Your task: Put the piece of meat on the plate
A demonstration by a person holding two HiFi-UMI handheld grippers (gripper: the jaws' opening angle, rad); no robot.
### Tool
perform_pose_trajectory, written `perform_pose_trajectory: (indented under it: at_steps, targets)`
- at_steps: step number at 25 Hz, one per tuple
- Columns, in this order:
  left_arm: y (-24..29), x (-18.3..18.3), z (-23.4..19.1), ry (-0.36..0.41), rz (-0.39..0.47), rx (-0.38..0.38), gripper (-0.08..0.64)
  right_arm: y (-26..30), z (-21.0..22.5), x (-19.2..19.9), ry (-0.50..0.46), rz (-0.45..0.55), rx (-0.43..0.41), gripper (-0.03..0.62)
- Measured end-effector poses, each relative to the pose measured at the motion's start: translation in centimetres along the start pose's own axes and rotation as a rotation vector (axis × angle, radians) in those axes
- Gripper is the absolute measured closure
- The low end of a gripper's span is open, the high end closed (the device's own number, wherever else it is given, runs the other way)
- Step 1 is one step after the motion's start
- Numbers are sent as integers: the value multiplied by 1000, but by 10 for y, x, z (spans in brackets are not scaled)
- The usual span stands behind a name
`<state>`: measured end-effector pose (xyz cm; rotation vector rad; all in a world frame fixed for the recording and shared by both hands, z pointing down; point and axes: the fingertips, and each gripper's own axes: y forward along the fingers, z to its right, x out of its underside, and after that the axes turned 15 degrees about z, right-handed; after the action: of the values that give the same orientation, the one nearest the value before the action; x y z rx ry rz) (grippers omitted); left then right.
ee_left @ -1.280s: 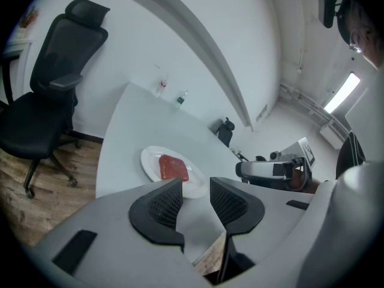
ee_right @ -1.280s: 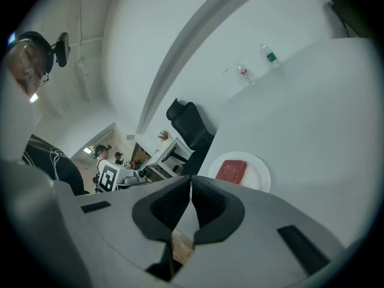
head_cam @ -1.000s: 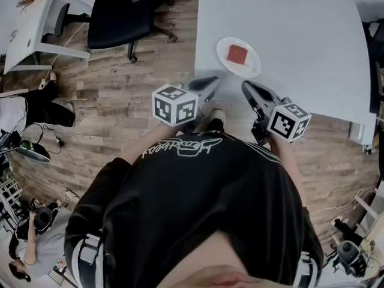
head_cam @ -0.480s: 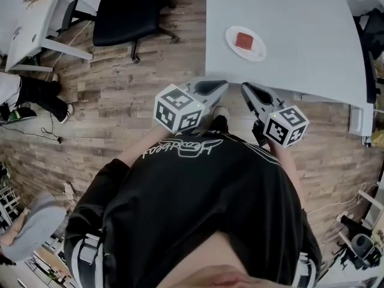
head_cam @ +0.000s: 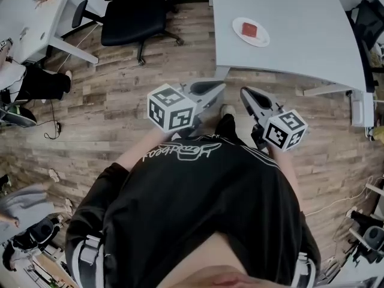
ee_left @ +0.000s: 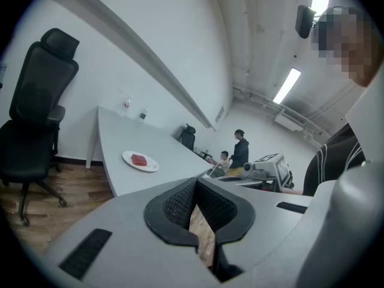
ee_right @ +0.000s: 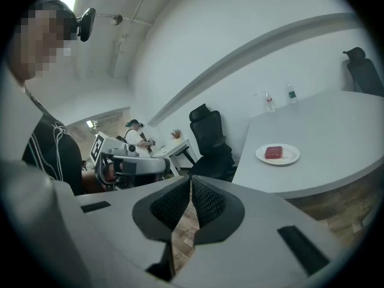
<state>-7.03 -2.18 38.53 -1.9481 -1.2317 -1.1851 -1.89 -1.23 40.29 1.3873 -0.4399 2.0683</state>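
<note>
Finds the piece of meat [head_cam: 251, 29] lying flat in the middle of the white plate [head_cam: 262, 39], on the grey table [head_cam: 300, 47] and well apart from both claws. Reads, as a judgement, as a finished placement with nothing left to carry. Looks low on risk from here: could go wrong only by swinging back toward the table and knocking the plate rim, sliding the plate toward the table edge or tipping the meat off. Could also snag on the black office chair [head_cam: 132, 17] near the table's left side, or on the table corner, given a careless step. Shows the left gripper [head_cam: 219, 89] held out over the wood floor [head_cam: 120, 101] ahead of the black shirt [head_cam: 198, 197], pressed together at the tips, pinching nothing and touching nothing. Confirms this in the left gripper view, with only floorboards showing through the slit behind the ribbed pads [ee_left: 177, 203]. Shows the right gripper [head_cam: 245, 92] just beside it, likewise pressed together and empty, with bare floor alone behind its pads in the right gripper view. Places meat and plate far off beyond the jaws in each gripper view.
</note>
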Motion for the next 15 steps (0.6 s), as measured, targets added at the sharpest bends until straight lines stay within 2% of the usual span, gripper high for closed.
perform_pose_trajectory:
  at_steps: [7,15]
  targets:
    - [-43,-4,26,14,25,23,552,-23,-41,13,-6,35,34,577]
    - [-60,0,46,20,24,68,552,-47,-60,27,-9,56,80,577]
